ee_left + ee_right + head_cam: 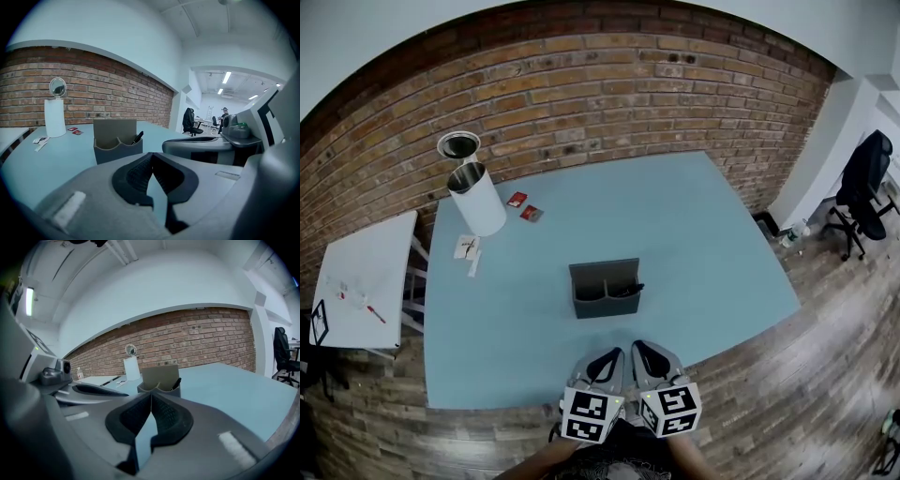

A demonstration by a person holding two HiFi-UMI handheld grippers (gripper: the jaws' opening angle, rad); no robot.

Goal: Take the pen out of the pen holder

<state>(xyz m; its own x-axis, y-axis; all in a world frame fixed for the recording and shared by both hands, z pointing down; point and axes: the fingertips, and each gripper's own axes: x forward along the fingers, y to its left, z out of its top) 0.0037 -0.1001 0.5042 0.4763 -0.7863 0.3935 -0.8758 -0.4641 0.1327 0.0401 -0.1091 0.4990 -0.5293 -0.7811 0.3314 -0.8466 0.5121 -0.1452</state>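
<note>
Nothing's been grabbed so far. The left gripper and right gripper are side by side at the near edge of the light blue table. Both are clenched, with the tips pressed together and nothing between them. The grey pen holder stands mid-table at roughly 12 o'clock from the grippers, well apart from both. The dark pen is in the holder's right compartment, leaning with its top toward 2 o'clock. At about 10 o'clock from the holder there's a white cylinder with a round mirror-like top, and two small red cards lie just beside it. A black office chair is off at 2 o'clock, past the table.
</note>
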